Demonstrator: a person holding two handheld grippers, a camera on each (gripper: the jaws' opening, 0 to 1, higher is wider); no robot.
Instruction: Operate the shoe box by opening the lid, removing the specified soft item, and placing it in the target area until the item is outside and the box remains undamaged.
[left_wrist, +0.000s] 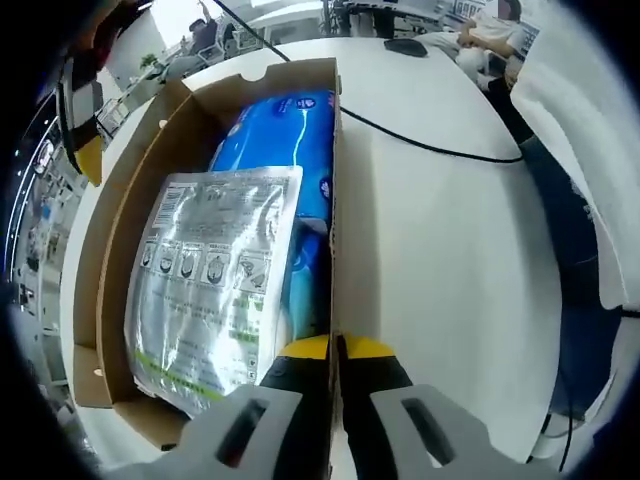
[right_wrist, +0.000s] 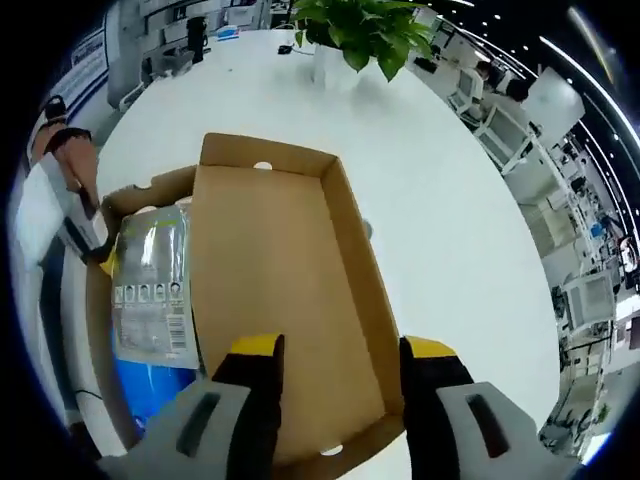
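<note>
the left gripper (left_wrist: 335, 350) sat at the bottom of the left gripper view, its yellow-tipped jaws pinching the shoe box's (left_wrist: 120, 260) long cardboard wall, which ran up the middle of the frame. the right gripper (right_wrist: 340, 360) rose from the bottom of the right gripper view with jaws spread apart and nothing between them, above the brown lid (right_wrist: 280, 300), which lay swung open and flat. inside the box a silver foil pouch (left_wrist: 210, 290) rested on top of a blue soft pack (left_wrist: 285, 135); in the right gripper view both showed at lower left. the opening step looked done, and removal appeared to be next: the free gripper would probably need to reach down and take the soft item by an edge, while the other steadied the wall without crushing it. the box stood on a white round table (left_wrist: 440, 250) crossed by a black cable (left_wrist: 430, 148). a potted plant (right_wrist: 360, 35) stood at the top of the right gripper view, with office desks beyond.
</note>
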